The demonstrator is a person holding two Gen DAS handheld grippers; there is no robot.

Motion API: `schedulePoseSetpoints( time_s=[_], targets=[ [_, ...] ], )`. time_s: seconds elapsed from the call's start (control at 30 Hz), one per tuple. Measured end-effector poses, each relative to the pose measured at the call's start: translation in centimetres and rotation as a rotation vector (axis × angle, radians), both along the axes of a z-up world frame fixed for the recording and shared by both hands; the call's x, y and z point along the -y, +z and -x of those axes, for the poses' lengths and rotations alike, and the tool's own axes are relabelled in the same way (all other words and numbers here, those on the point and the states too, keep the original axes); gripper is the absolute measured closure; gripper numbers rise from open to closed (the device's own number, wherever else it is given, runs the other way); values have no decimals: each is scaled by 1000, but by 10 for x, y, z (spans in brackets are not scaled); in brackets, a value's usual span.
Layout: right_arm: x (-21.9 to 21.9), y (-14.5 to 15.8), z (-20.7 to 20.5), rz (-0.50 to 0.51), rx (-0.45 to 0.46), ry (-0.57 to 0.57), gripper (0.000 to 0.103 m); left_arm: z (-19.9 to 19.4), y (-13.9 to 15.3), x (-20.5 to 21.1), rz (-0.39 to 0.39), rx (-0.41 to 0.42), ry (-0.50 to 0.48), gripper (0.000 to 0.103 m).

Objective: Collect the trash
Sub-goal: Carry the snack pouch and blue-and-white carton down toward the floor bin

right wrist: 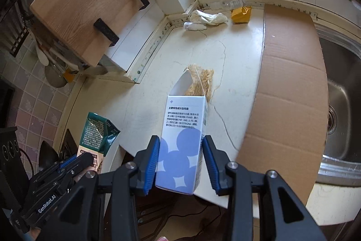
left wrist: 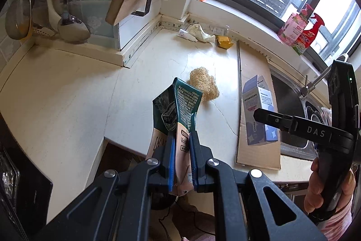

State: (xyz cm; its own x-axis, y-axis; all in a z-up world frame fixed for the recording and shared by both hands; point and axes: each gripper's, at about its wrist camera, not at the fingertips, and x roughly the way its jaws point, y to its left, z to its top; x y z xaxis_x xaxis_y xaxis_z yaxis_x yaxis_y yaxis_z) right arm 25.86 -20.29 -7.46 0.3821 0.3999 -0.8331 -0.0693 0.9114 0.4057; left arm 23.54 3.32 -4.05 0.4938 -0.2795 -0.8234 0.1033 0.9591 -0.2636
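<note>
I am carrying two pieces of trash off the cream stone countertop (left wrist: 67, 94). My left gripper (left wrist: 181, 139) is clamping a crumpled green and pink foil snack pouch (left wrist: 180, 110); my right gripper (right wrist: 180, 150) is gripping an empty white carton with lilac circles (right wrist: 182, 139), its top flap gaping. Waiting at the back wall are a crumpled white tissue (right wrist: 207, 17), a yellow wrapper (right wrist: 241, 14) and what may be a small clear bottle (right wrist: 232, 2). No bin is showing.
</note>
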Motion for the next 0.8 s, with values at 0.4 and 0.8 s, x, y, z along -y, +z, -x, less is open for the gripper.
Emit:
schedulePoseSetpoints(
  time_s=[0.4, 0.8],
  targets=[
    [-34, -15, 129, 4, -34, -15, 64, 107, -21, -27, 32, -25, -80, 93],
    [-64, -61, 204, 4, -113, 5, 64, 160, -70, -33, 66, -80, -143, 93]
  ],
)
